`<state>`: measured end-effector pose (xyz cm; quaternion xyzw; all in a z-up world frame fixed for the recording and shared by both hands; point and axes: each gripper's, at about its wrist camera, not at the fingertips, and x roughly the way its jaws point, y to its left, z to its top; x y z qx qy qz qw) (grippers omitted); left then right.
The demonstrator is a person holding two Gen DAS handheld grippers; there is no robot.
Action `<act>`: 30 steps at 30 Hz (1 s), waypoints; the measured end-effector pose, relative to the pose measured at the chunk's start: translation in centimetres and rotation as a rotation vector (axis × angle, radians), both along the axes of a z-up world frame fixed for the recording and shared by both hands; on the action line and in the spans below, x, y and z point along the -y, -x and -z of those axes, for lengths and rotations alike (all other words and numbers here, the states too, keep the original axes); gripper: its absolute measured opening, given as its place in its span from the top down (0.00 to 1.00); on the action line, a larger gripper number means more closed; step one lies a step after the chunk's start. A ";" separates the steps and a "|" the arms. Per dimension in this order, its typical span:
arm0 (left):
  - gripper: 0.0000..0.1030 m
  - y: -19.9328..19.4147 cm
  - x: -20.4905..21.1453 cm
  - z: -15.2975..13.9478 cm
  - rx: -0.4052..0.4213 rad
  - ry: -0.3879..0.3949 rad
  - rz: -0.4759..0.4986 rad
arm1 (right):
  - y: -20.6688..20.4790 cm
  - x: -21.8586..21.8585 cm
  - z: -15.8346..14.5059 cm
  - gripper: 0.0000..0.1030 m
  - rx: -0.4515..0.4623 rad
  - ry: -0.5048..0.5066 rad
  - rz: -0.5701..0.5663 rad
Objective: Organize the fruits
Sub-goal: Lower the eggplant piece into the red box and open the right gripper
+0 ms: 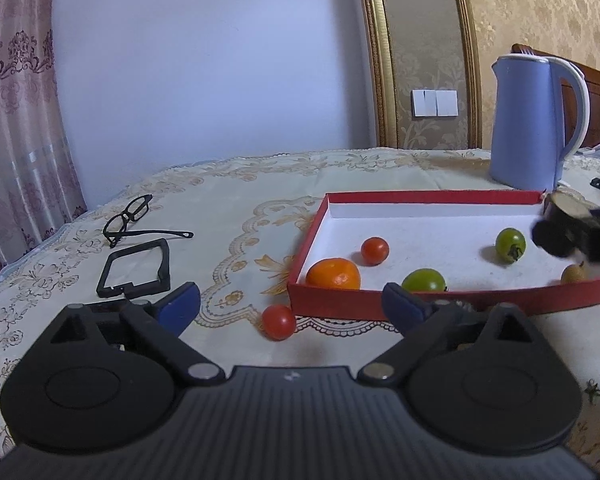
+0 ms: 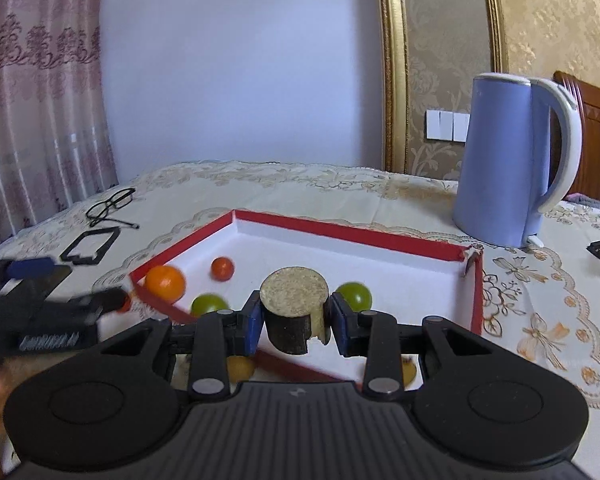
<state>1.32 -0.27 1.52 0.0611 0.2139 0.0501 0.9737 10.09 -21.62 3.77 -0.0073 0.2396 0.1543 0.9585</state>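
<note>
Fruits: loose red tomato [image 1: 278, 322] before wide left tool [image 1: 291, 304] | right tool [image 2: 294, 320] clamps cut chunk [image 2: 294, 308]

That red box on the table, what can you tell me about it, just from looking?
The red box is a shallow, open rectangular tray, apparently cardboard, red outside and along the rim, white inside. It lies flat on the embroidered tablecloth, in front of the blue kettle. One far corner looks torn. Inside lie an orange fruit, a small red tomato, two green tomatoes and a small yellowish fruit. Another red tomato sits outside, close to its near wall.
</note>
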 end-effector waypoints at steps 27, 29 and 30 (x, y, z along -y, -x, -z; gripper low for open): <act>0.02 0.2 -0.3 1.2 -0.023 -0.021 -0.008 | -5.4 0.2 1.6 0.62 -0.068 0.026 0.145; 0.02 0.2 -0.3 1.2 -0.023 -0.022 -0.009 | -4.1 0.5 1.3 0.62 -0.049 0.017 0.132; 0.02 0.2 -0.2 1.2 -0.023 -0.024 -0.010 | -3.3 0.7 1.2 0.62 -0.040 0.007 0.124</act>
